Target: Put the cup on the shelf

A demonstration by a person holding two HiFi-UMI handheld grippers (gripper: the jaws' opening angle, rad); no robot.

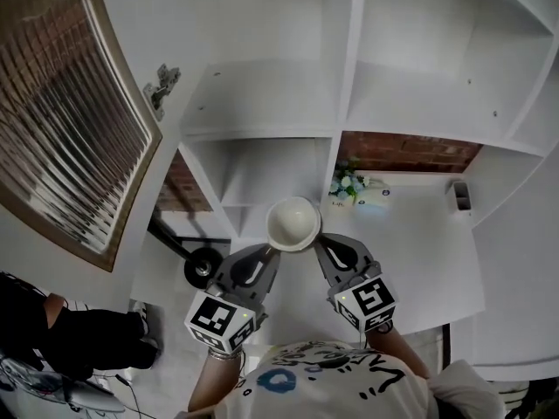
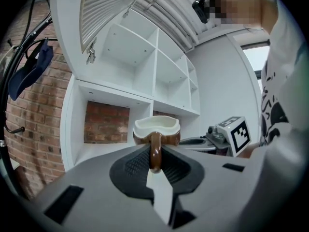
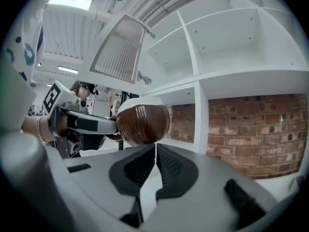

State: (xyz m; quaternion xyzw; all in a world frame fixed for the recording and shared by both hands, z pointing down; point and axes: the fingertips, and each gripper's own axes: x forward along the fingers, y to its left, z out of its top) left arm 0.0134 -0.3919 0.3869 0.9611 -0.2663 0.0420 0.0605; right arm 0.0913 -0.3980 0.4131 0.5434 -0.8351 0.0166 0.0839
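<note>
We hold the cup [image 1: 293, 223] upright by its brown handle, which is clamped in the jaws of the left gripper [image 2: 155, 158], just past their tips. The jaws of the right gripper [image 3: 155, 149] are together, with their tips at the cup's ribbed side. The white shelf [image 1: 262, 103] stands open ahead of both. Small flowers [image 1: 347, 182] sit beyond the right jaws, and a louvred door [image 1: 70, 103] hangs to the left of the left jaws.

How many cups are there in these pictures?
1. The cup is up in front of the white shelf, its handle pinched by the left gripper. More could be hidden in shelf spots out of view.
</note>
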